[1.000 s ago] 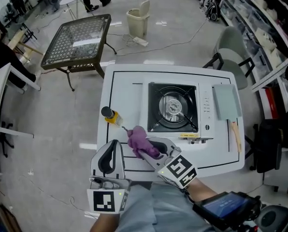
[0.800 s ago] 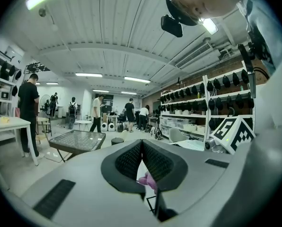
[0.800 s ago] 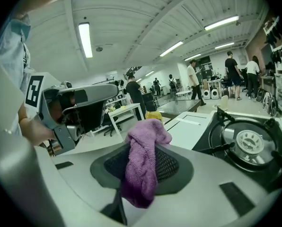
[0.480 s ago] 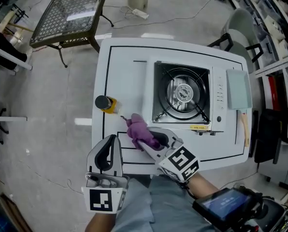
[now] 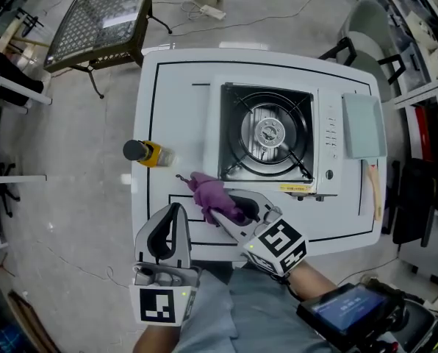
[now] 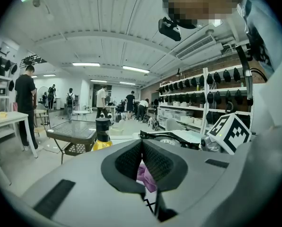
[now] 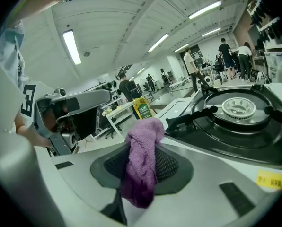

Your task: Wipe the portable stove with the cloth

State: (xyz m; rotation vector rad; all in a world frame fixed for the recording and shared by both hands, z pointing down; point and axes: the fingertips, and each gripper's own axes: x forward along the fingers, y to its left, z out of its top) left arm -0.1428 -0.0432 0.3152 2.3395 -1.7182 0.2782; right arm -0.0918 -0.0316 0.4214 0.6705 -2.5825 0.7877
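Head view: the white table (image 5: 176, 101) carries the portable stove (image 5: 267, 134), set mid-table and nearer the right edge than the left. Its burner is exposed and its control strip faces the right edge. A yellow bottle (image 5: 142, 152) with a black cap stands upright at the left edge. The right claw (image 5: 217, 213) is over the near edge, clamped on a bunched purple cloth (image 5: 206, 192). The cloth protrudes past the claw's tips, just beside the stove's near left corner. Contact between cloth and table cannot be confirmed. The left claw (image 5: 174, 218) is toward the near left corner, jaws together with nothing between them.
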